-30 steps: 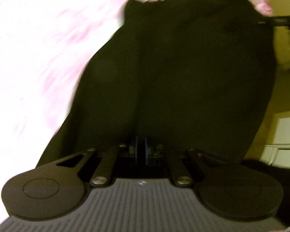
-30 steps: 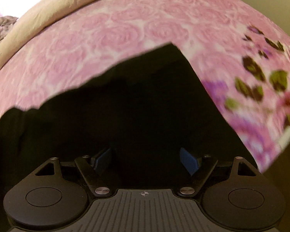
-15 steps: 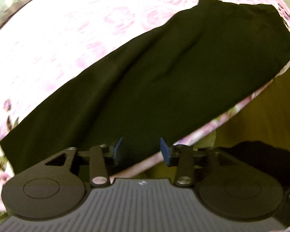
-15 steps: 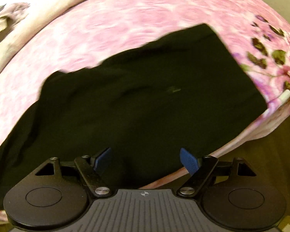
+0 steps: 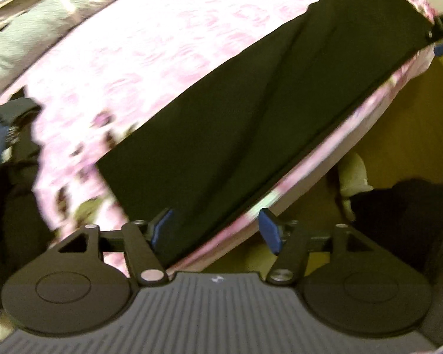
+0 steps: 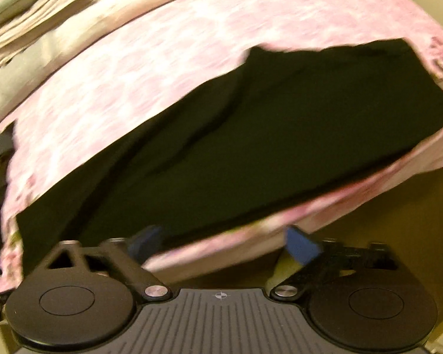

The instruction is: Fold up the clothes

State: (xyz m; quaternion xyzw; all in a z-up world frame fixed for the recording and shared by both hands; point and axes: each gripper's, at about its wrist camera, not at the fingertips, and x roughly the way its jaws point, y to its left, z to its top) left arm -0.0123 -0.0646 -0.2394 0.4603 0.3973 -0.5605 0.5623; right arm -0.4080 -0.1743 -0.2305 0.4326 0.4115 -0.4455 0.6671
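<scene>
Black garment (image 5: 251, 124) lies flat as a long band along the near edge of the pink floral bed (image 5: 168, 47), running from 7 to 1 o'clock ahead of the left gripper (image 5: 214, 230), whose jaws, like the right gripper's (image 6: 221, 240), gape wide and empty just short of its hem.

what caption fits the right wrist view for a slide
Open right hand-held gripper facing black garment laid along the pink floral bed edge.

Left gripper (image 5: 215, 230): fingers (image 5: 161, 226) spread wide apart, blue pads facing each other, nothing between them. Right gripper (image 6: 224, 240): fingers (image 6: 302, 246) likewise spread wide, empty. Right gripper's tip also shows at the far right edge of the left wrist view. Both views motion-blurred.
</scene>
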